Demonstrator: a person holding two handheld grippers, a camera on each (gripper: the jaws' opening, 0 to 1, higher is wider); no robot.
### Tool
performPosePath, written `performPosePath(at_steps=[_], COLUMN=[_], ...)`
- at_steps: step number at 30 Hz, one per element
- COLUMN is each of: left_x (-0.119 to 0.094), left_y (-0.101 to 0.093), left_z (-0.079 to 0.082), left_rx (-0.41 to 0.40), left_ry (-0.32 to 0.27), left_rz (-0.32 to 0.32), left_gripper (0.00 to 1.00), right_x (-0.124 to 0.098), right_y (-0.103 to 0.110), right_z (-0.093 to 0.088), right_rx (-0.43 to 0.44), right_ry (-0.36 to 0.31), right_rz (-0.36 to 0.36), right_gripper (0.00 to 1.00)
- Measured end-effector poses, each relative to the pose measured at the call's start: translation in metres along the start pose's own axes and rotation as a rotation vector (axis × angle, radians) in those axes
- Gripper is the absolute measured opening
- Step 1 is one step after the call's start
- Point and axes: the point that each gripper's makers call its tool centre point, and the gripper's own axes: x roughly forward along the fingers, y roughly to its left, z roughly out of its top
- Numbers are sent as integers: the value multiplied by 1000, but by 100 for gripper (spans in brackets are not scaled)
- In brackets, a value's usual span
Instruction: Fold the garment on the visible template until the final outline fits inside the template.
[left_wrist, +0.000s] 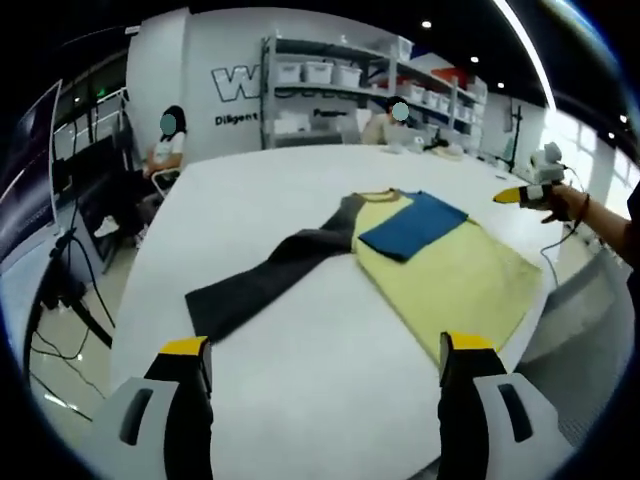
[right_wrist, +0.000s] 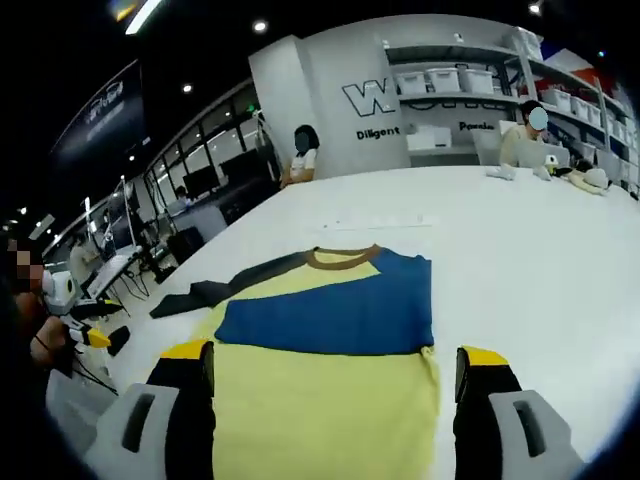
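1. Across the room's middle: the counter (left_wrist: 300, 190), white and broad, carries the garment; no template outline can be made out on it at this resolution, possibly because the cloth covers it.
2. Garment (left_wrist: 450, 270), a long-sleeved shirt with a yellow body, lies flat near the counter's edge in the left gripper view. In the right gripper view it spreads directly ahead, collar away from the camera.
3. Blue sleeve (right_wrist: 330, 310), already folded across the chest, lies just below the brown collar (right_wrist: 343, 259).
4. Dark grey sleeve (left_wrist: 270, 280), not yet folded, stretches outward flat on the counter, well away from the body.
5. Left hand-held gripper (left_wrist: 325, 350): jaws spread wide, holding nothing, poised above bare counter near the grey cuff end.
6. Right hand-held gripper (right_wrist: 335, 358): jaws likewise apart and empty, hovering over the yellow hem area.
7. Step in hand, as judged: bring the grey sleeve over the chest. To do it well, pinch near the cuff, taking one layer only, lift low, and lay it across the blue sleeve without dragging the body; the right one may pin the hem to prevent shifting.
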Motion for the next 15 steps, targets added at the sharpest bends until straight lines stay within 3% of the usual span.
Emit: performPosePath(at_steps=[5, 12, 15], left_x=[5, 13, 15], left_y=[16, 37, 43], left_z=[7, 19, 18], left_rx=[-3, -25, -38], left_ry=[11, -6, 9], left_rz=[32, 69, 77], left_gripper=[85, 79, 75], right_x=[-14, -33, -38], right_y=[13, 31, 33], right_z=[4, 1, -2], right_rx=[-10, -53, -109], right_ry=[-29, -21, -24], right_rz=[18, 74, 65], right_gripper=[99, 99, 99])
